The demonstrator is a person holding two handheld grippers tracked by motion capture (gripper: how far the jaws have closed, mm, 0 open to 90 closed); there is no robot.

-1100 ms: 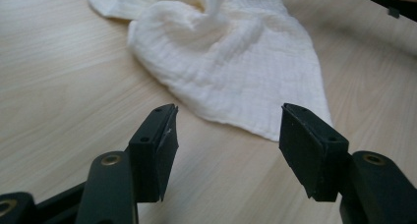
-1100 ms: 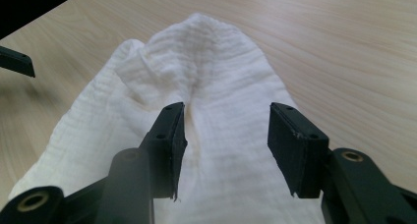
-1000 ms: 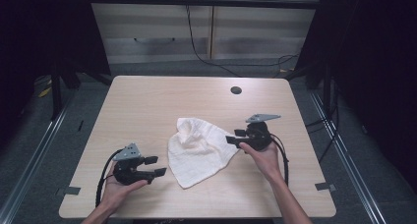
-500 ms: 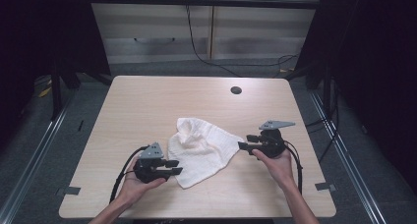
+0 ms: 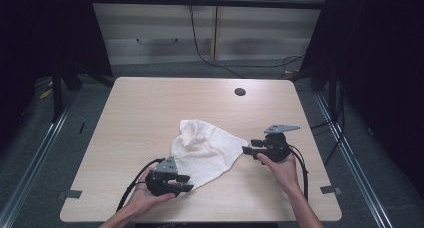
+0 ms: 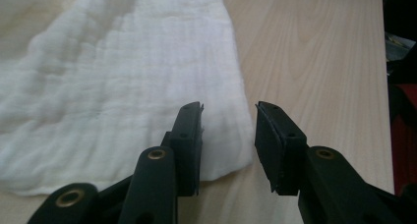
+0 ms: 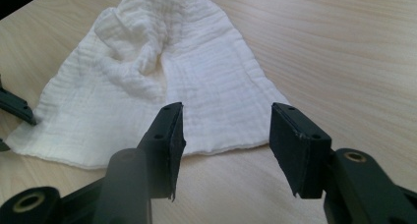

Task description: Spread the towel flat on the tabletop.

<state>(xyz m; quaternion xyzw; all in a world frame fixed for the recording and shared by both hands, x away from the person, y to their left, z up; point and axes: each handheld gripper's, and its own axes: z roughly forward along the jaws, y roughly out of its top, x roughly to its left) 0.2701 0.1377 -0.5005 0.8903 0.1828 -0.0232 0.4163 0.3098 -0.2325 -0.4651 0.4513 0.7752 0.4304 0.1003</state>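
White cloth [image 5: 204, 150] lies rumpled mid-table [image 5: 150, 113]. Nearest, the left gripper [image 5: 186, 183] gapes at its near corner; farther right, the right gripper [image 5: 246, 149] stands wide at its right corner.

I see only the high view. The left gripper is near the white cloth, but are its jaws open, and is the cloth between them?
Observer: In the left gripper view, the left gripper has its jaws open, and the near corner of the white cloth lies under the gap, not pinched.
Operator: And the right gripper?
Observer: The right gripper is open too. In its own view the cloth edge lies flat on the wooden table just ahead of the jaws, apart from them.
Operator: Is the cloth flat everywhere?
Observer: No. The right gripper view shows its far end bunched into raised folds.
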